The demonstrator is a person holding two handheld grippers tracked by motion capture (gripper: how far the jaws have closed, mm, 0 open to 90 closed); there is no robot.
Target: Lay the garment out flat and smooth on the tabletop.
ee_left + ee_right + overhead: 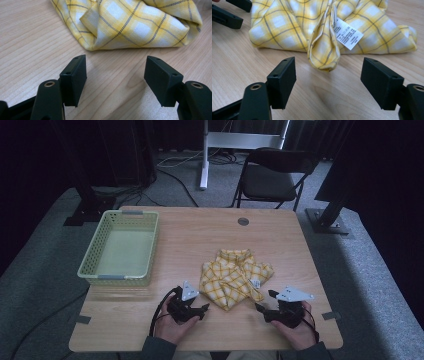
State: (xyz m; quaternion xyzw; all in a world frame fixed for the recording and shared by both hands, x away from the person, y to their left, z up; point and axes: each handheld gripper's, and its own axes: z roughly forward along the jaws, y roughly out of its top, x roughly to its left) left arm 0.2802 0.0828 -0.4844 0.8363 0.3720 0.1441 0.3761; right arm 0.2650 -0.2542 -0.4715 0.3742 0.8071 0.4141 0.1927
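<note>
Lying crumpled, yellow checked cloth (235, 277) faces both wide-open, empty hand-held grippers (206, 309).

On the surface (200, 227) in front of you, the cloth (234, 276) lies crumpled a little right of the middle, toward your edge. The basket (121, 248) sits at the far left, well apart from the cloth. Your left tool (201, 309) rests just left of the cloth's near corner, your right tool (266, 302) just right of it, so the cloth's near end lies between them. Behind the surface, a chair (272, 176) stands on the floor.
</note>
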